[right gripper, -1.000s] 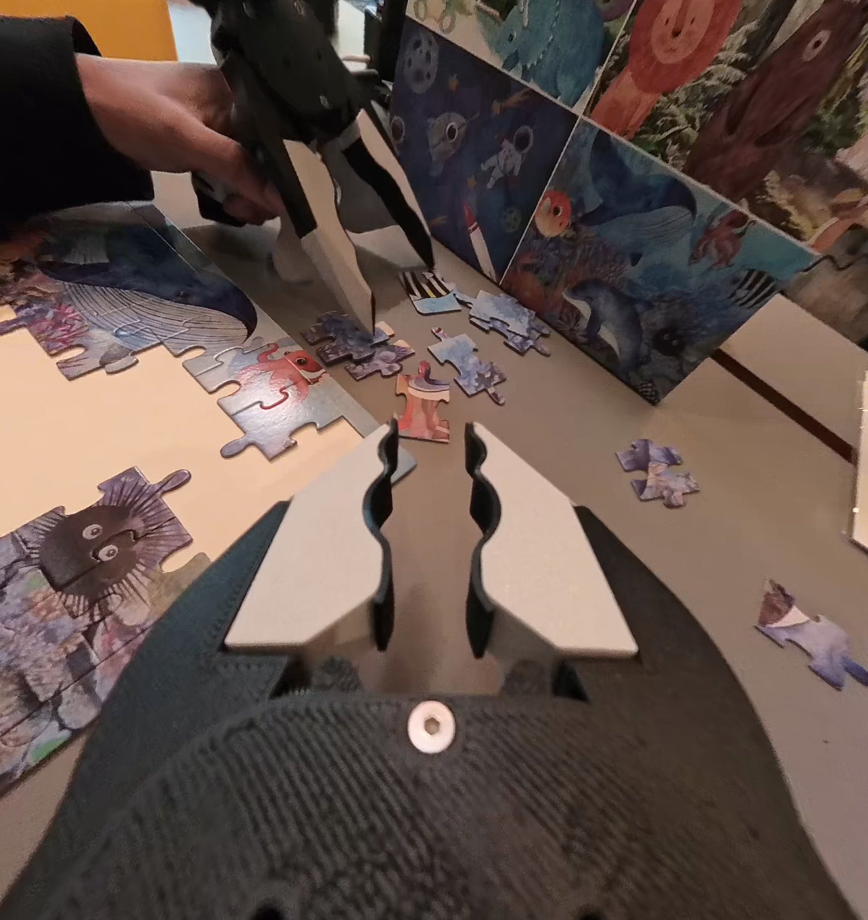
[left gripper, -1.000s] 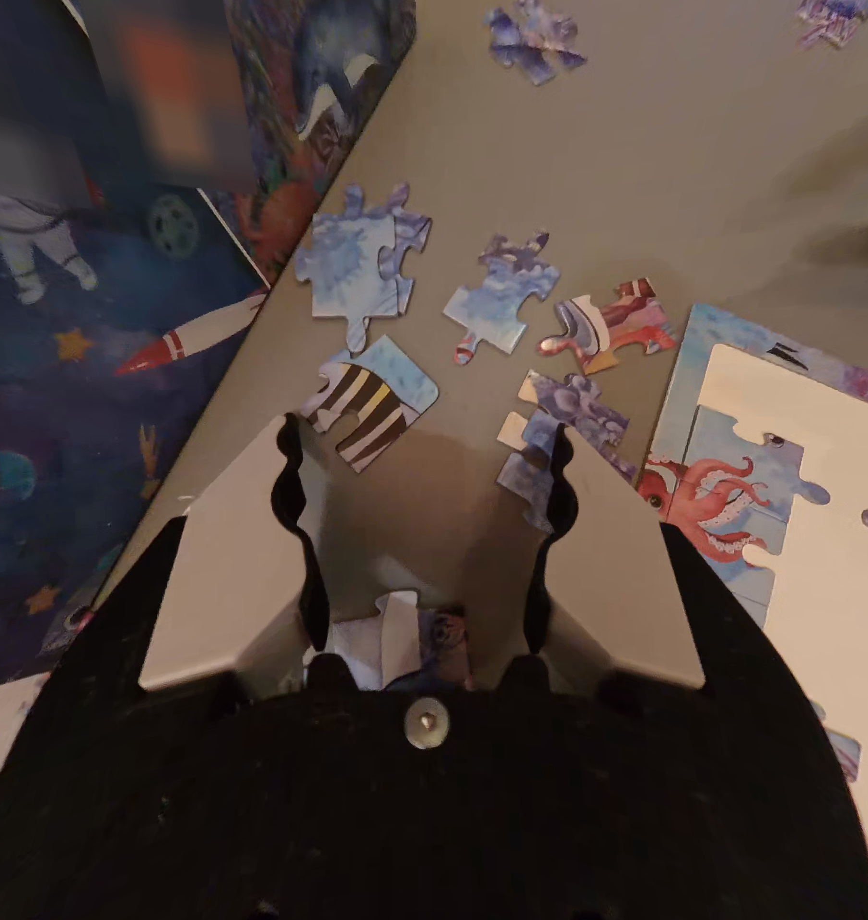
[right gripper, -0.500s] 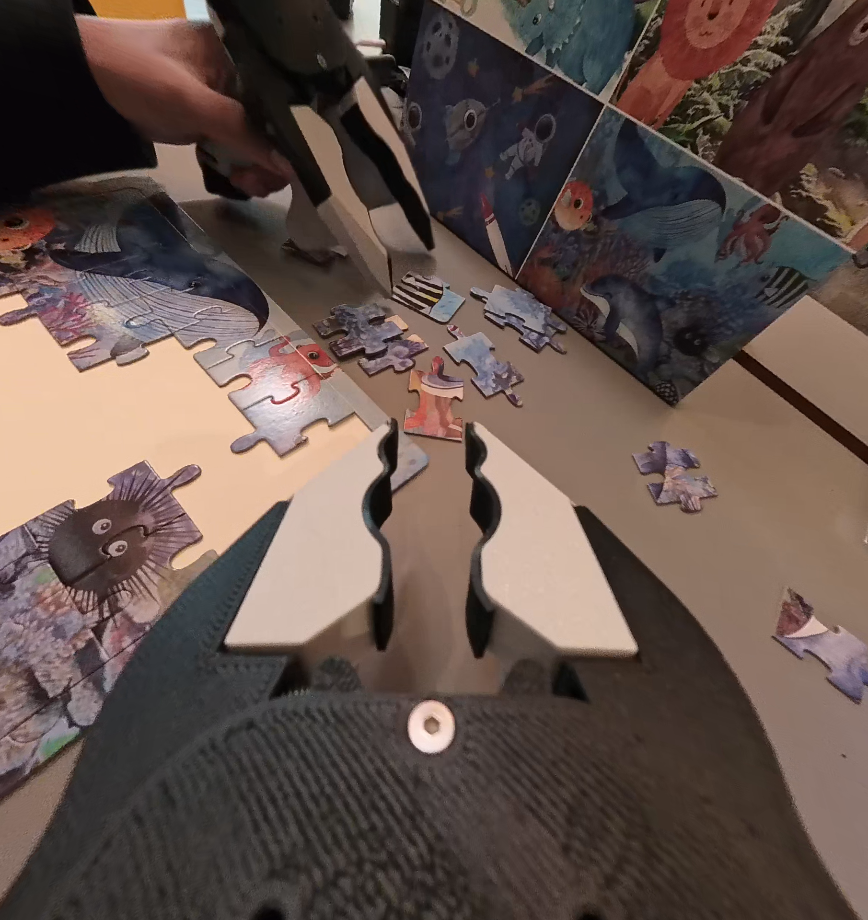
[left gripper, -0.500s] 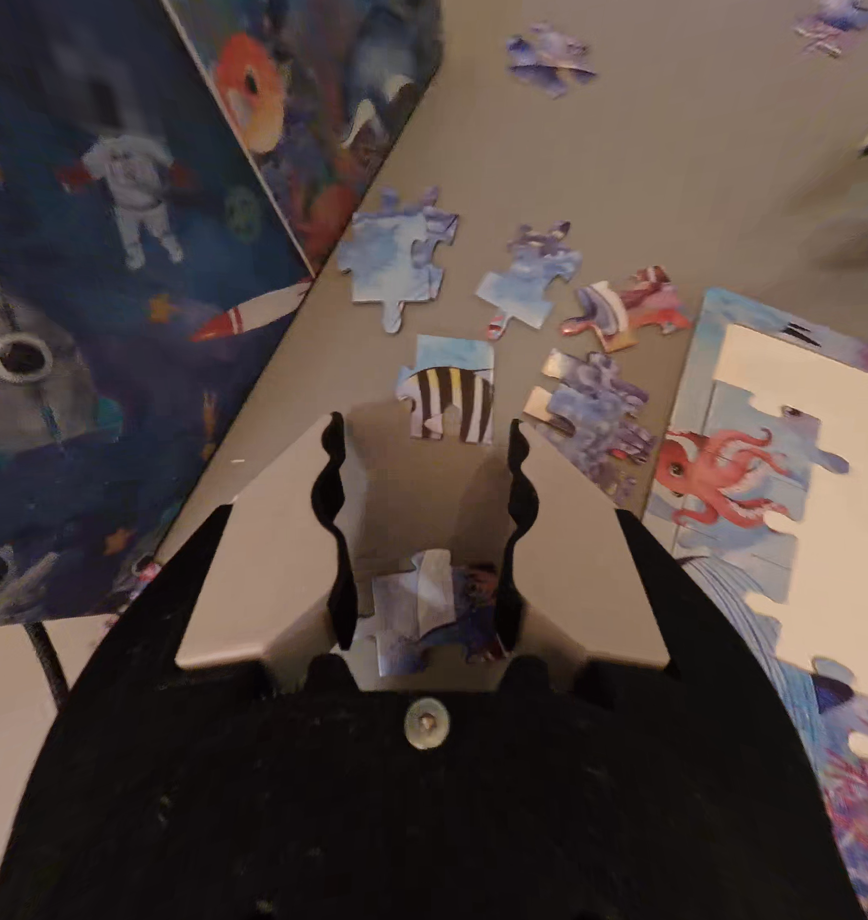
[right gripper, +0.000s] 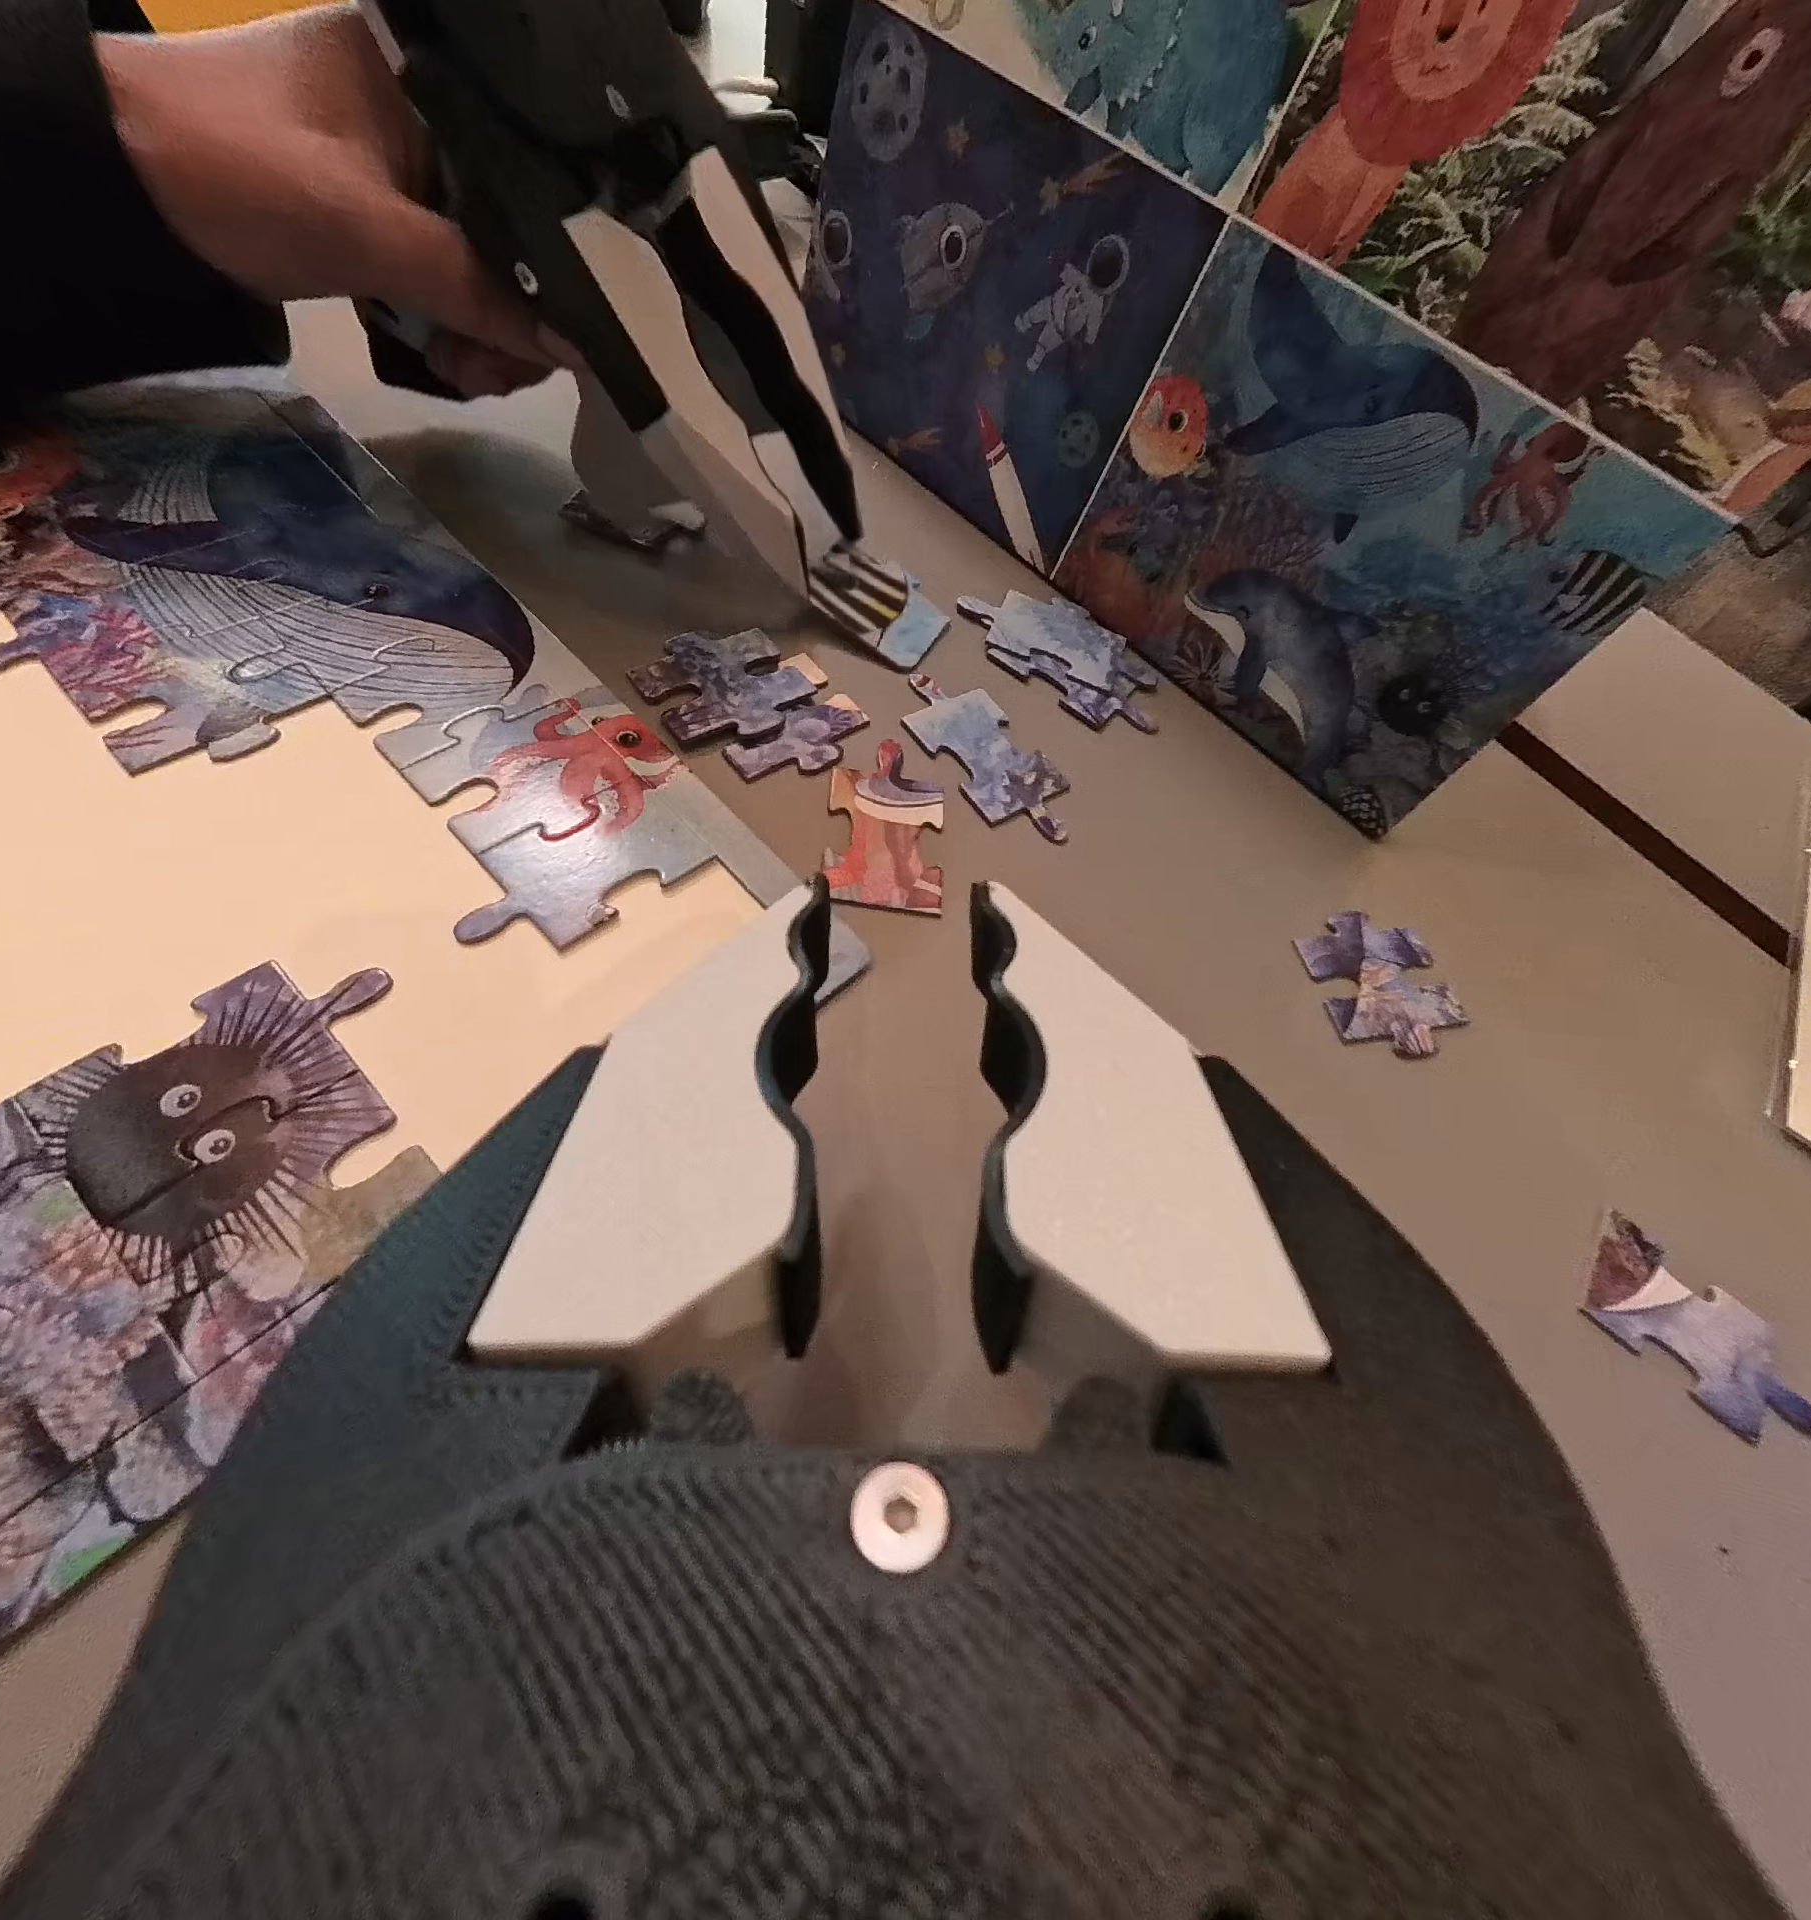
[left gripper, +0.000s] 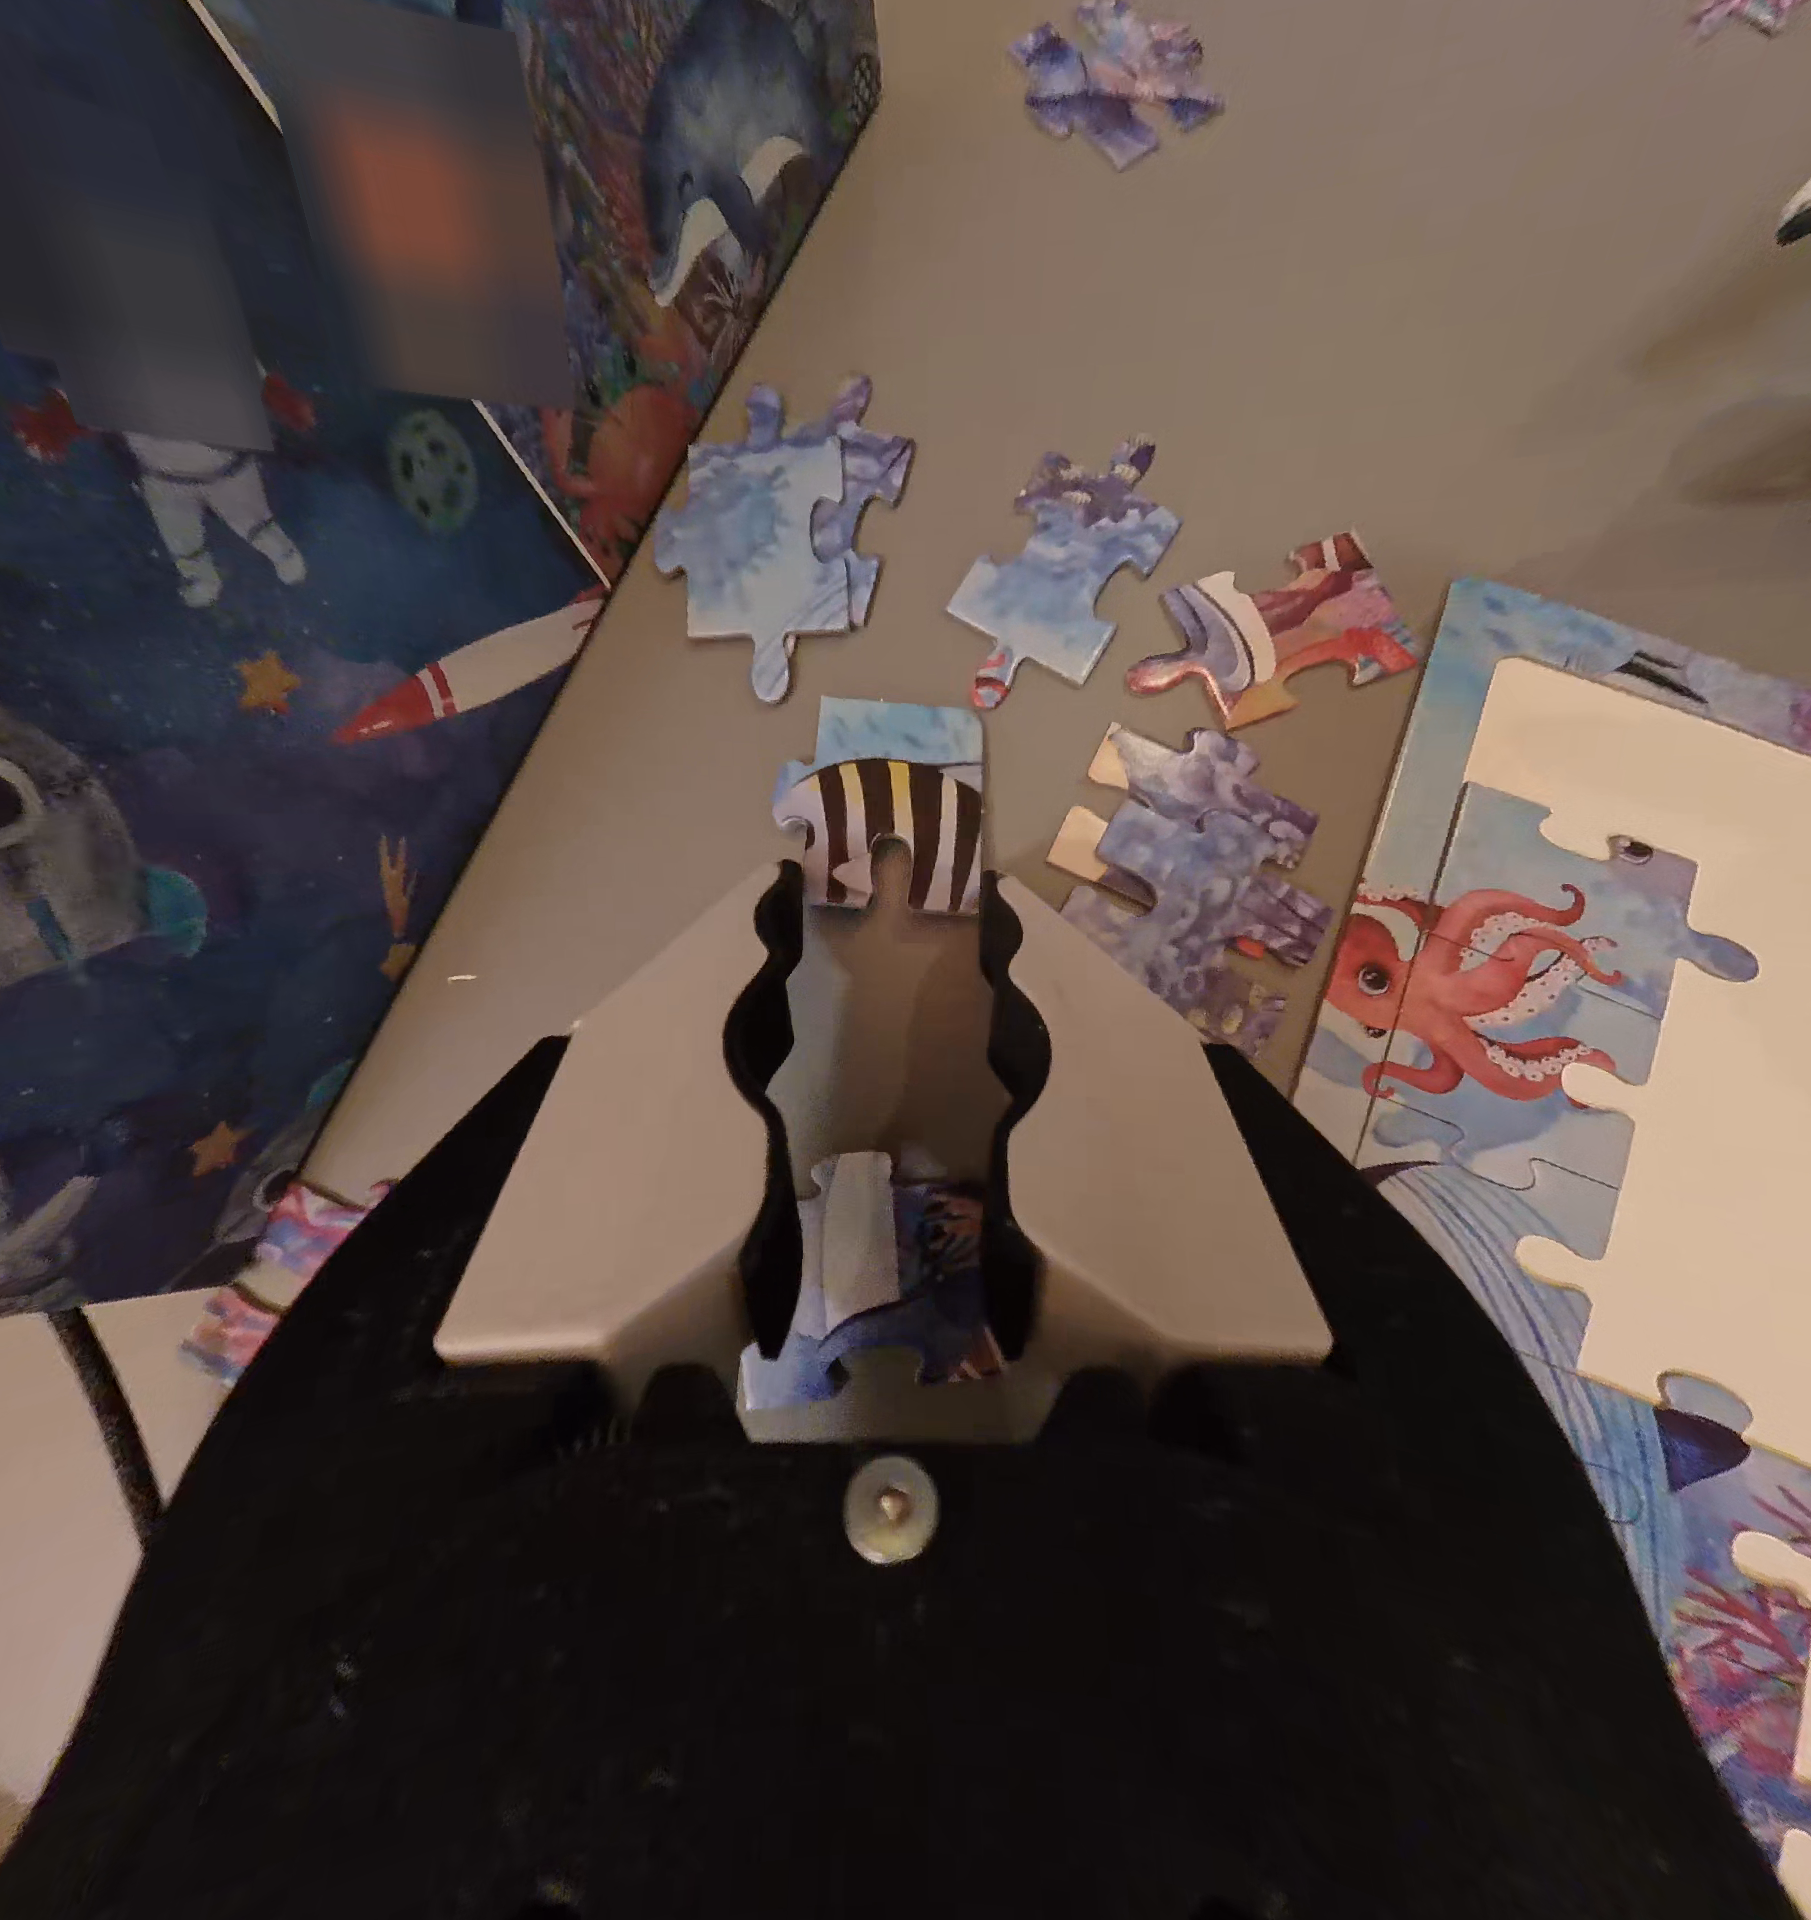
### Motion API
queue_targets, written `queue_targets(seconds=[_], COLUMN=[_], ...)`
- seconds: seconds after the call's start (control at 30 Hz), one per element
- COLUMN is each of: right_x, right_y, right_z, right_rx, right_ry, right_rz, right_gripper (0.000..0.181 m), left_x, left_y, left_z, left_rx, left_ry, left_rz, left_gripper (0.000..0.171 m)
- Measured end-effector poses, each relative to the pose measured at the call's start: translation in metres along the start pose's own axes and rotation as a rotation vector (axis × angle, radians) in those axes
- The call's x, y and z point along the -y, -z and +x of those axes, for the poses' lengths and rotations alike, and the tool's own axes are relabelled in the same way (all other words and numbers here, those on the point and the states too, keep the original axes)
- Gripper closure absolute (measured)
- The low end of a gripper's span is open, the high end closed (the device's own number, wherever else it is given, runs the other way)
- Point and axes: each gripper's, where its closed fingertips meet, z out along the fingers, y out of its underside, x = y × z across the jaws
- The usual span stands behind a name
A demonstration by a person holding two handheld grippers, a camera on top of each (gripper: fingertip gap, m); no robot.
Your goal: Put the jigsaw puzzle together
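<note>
2 hand-held grippers; left fingertips straddle 1 striped piece.

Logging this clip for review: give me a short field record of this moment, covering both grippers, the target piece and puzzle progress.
left gripper: open, fingertips flanking the striped piece on the table
right gripper: open, empty, above the table
loose pieces: several lie beside the puzzle
puzzle: partly assembled, middle unfilled
</note>
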Motion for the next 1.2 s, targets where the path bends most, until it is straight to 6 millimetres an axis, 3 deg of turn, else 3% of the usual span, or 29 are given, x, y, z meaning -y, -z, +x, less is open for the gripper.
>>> queue_targets(seconds=[0.13,0.27,0.33,0.43,0.6,0.73,0.93,1.2], right_x=[0.003,0.011,0.016,0.021,0.033,0.028,0.037,0.029], right_y=[0.002,0.005,0.008,0.013,0.011,-0.004,-0.002,-0.001], right_z=[0.001,-0.006,-0.007,-0.007,-0.033,-0.042,-0.043,-0.049], right_rx=[0.000,0.057,0.077,0.090,0.145,0.052,-0.068,-0.187], right_ry=[-0.010,-0.055,-0.061,-0.040,0.053,0.176,0.309,0.668], right_rz=[0.016,0.072,0.109,0.135,0.167,0.107,0.121,0.039], right_gripper=[0.155,0.148,0.144,0.138,0.116,0.109,0.129,0.178], left_x=[0.026,0.055,0.053,0.048,0.045,0.055,0.056,0.058], left_y=[0.019,0.033,0.034,0.036,0.040,0.044,0.039,0.044], left_z=[0.010,0.043,0.050,0.084,0.121,0.127,0.140,0.146], left_rx=[0.004,-0.030,0.027,-0.054,-0.128,-0.100,-0.018,-0.086], left_ry=[-0.017,-0.058,0.009,0.122,0.250,0.230,0.087,0.139], left_rz=[0.098,0.178,0.147,0.161,0.251,0.340,0.342,0.380], left_gripper=[0.141,0.141,0.141,0.141,0.141,0.141,0.140,0.141])
